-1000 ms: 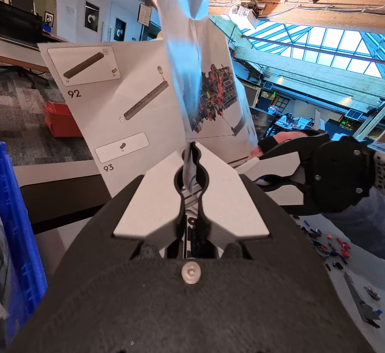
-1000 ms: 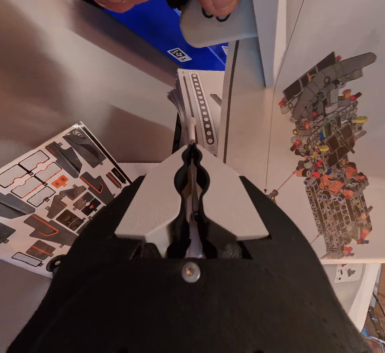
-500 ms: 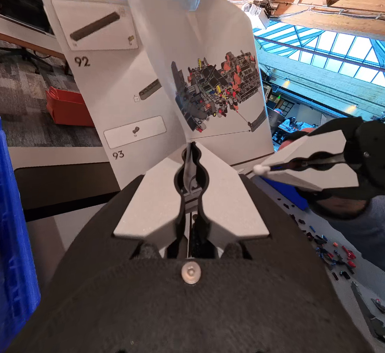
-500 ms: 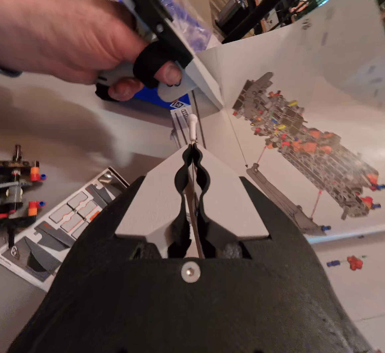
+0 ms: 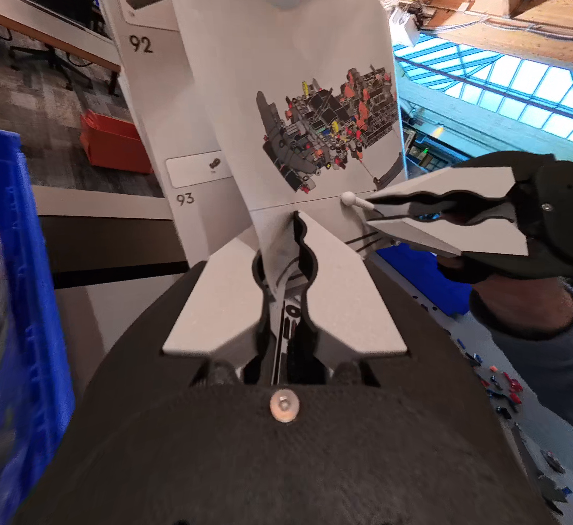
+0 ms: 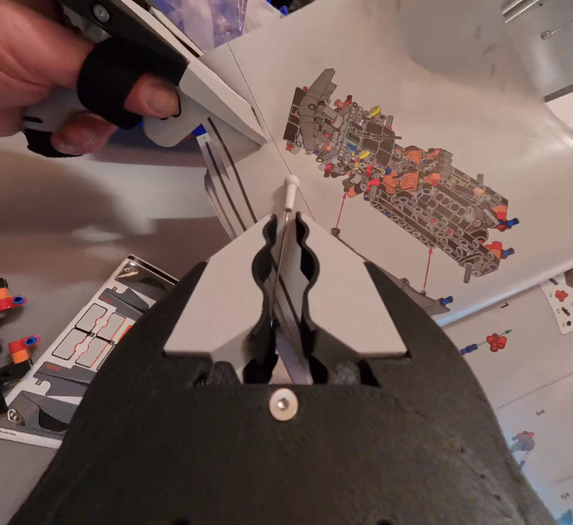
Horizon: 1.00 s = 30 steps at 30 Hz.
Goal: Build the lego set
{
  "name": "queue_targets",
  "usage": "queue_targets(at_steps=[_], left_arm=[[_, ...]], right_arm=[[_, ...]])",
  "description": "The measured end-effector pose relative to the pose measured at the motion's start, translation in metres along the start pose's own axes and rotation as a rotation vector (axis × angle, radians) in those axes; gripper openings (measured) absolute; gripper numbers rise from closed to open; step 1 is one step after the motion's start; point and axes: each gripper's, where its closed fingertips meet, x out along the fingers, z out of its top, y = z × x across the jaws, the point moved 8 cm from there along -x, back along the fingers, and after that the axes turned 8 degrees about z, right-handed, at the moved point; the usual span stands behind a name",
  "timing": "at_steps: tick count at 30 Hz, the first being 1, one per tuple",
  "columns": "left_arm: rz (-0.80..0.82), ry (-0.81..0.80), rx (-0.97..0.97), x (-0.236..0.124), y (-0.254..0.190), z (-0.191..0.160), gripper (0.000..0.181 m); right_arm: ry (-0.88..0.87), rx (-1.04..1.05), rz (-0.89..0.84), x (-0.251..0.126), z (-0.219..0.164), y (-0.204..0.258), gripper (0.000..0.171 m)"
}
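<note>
The instruction booklet [image 5: 297, 82] stands open in the middle of the left wrist frame, its pages curling upward. The left gripper [image 5: 296, 221] pinches one page at the lower edge. At the right of this frame the right gripper [image 5: 369, 211] is nearly pressed together on a thin white-tipped pin [image 5: 348, 199], whose tip touches the page. In the right wrist frame the sticker sheet [image 6: 77, 352] lies on the counter [image 6: 93, 200] at lower left, and small red pieces [image 6: 21, 345] lie beside it
</note>
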Motion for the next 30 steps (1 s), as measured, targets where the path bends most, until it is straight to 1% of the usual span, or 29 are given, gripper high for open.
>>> queue_targets(at_steps=[2,3,4,7,9,12,14,16,20,25,30], left_arm=[[0.024,0.003,0.015,-0.008,-0.001,0.002,0.015],[0.058,0.012,0.026,-0.012,-0.001,0.003,0.020],[0.109,0.040,0.050,-0.018,-0.001,0.004,0.022],[0.170,0.096,0.173,-0.037,-0.008,0.007,0.026],[0.176,0.117,0.214,-0.052,-0.013,0.008,0.029],[0.186,0.140,0.273,-0.077,-0.023,0.007,0.033],[0.173,0.143,0.304,-0.094,-0.033,0.004,0.033],[0.155,0.180,0.330,-0.109,-0.045,-0.004,0.035],[0.124,0.242,0.378,-0.134,-0.068,-0.022,0.037],[0.087,0.313,0.421,-0.158,-0.092,-0.044,0.037],[0.045,0.341,0.425,-0.174,-0.109,-0.062,0.036]], right_arm=[[-0.035,0.043,0.058,-0.008,0.002,-0.001,0.022],[-0.067,0.056,0.064,-0.015,0.004,-0.003,0.023],[-0.093,0.054,0.059,-0.025,0.005,-0.005,0.024],[-0.154,0.049,0.060,-0.063,0.008,-0.010,0.024],[-0.167,0.063,0.082,-0.091,0.005,-0.010,0.025],[-0.155,0.056,0.130,-0.133,-0.007,-0.001,0.022],[-0.118,0.031,0.152,-0.159,-0.020,0.010,0.024],[-0.083,0.018,0.190,-0.182,-0.036,0.027,0.023],[-0.029,0.058,0.277,-0.217,-0.069,0.064,0.024],[0.045,0.141,0.366,-0.242,-0.114,0.108,0.029],[0.154,0.237,0.529,-0.256,-0.158,0.153,0.035]])
